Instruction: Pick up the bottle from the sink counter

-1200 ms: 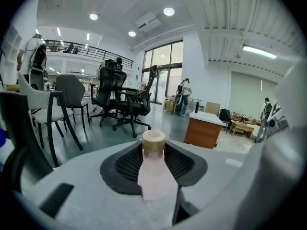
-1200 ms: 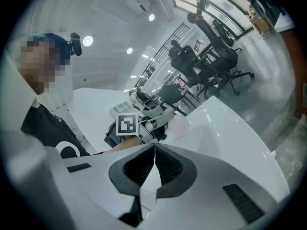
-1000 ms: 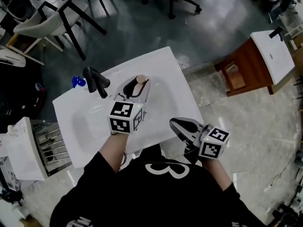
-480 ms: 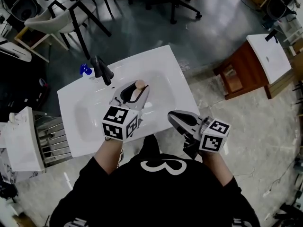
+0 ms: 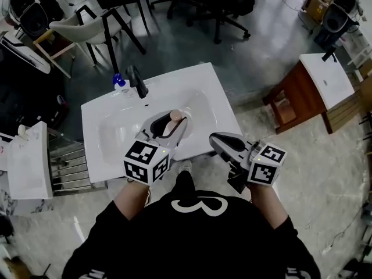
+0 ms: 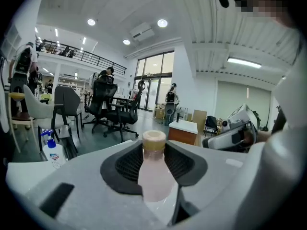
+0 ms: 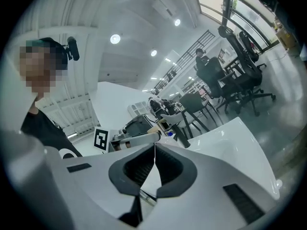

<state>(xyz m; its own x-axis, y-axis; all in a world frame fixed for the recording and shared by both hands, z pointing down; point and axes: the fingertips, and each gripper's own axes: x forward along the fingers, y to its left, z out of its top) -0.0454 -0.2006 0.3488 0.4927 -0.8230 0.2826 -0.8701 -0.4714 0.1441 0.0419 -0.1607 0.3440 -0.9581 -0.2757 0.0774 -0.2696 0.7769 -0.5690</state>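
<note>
Two grippers show in the head view, each in one of the person's hands. The left gripper [image 5: 174, 120] sits over the basin of the white sink counter [image 5: 96, 124], pinching a pale pink bottle [image 5: 170, 127] with a tan cap. From this steep angle I cannot tell whether the bottle is clear of the basin. The right gripper [image 5: 217, 139] hangs just off the counter's near edge with nothing in it. A dark faucet [image 5: 137, 81] stands at the back of the counter, with a blue-topped soap bottle [image 5: 120, 85] just beside it. The person's arms run down into a black shirt [image 5: 197, 237] that covers the floor below.

In the left gripper view, the bottle [image 6: 154, 176] stands upright between the black pads [image 6: 125, 163], which press on its sides. Its base is cut off behind the gripper's own grey body. The soap bottle [image 6: 52, 150] shows at lower left, half hidden by that body. The right gripper [image 6: 234, 131] shows at the far right, partly cut off by a sleeve.

In the right gripper view, the right gripper [image 7: 154, 150] has its jaws pressed together, tips meeting in a thin seam, with nothing between them. Beyond them lies the left gripper [image 7: 136, 139], seen side on and small, so the bottle in it is hard to make out. The sink counter [image 7: 230, 143] spreads to the right.
</note>
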